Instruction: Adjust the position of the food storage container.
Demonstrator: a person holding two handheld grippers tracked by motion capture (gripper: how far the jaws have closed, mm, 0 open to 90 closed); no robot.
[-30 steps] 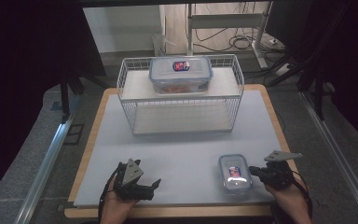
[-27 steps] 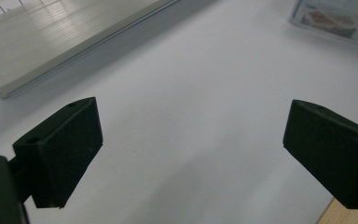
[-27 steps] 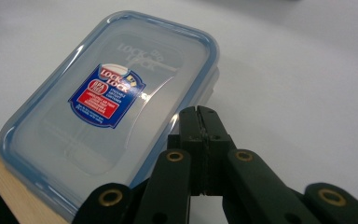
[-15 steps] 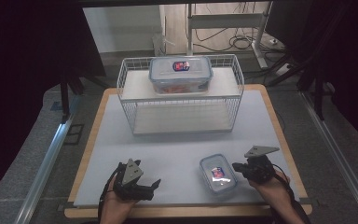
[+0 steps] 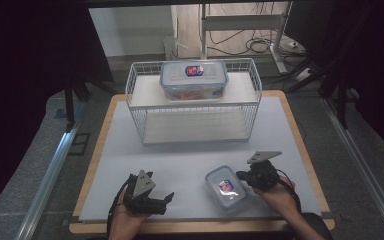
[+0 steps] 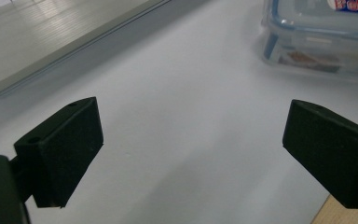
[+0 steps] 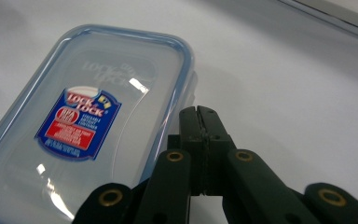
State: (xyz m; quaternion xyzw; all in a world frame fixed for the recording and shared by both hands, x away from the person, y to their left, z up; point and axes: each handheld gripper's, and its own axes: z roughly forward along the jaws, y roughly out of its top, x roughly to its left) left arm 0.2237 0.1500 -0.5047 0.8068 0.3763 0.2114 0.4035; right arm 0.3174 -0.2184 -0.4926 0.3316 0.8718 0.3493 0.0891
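In the right gripper view the right gripper has its 2 jaws pressed flat together with nothing between them, the joined tip touching, or all but touching, the long side wall of the small container. That box fills the left and centre of that frame, its blue-rimmed lid up and its label facing the camera; its long axis runs from lower left to upper right, so the jaws meet it side-on, roughly square to that axis.

In the high view the right gripper sits at lower right of the frame and the small container lies just to its left on the white table mat, skewed, one end toward the bottom edge. My reading: a sideways push toward frame centre, not a pinch.

The left gripper, lower left in the high view, has its jaws spread wide over bare mat; in the left gripper view the small container sits at upper right, well apart. The right gripper is clearly nearer.

Beyond, at top centre, a large container rests on the wire rack.
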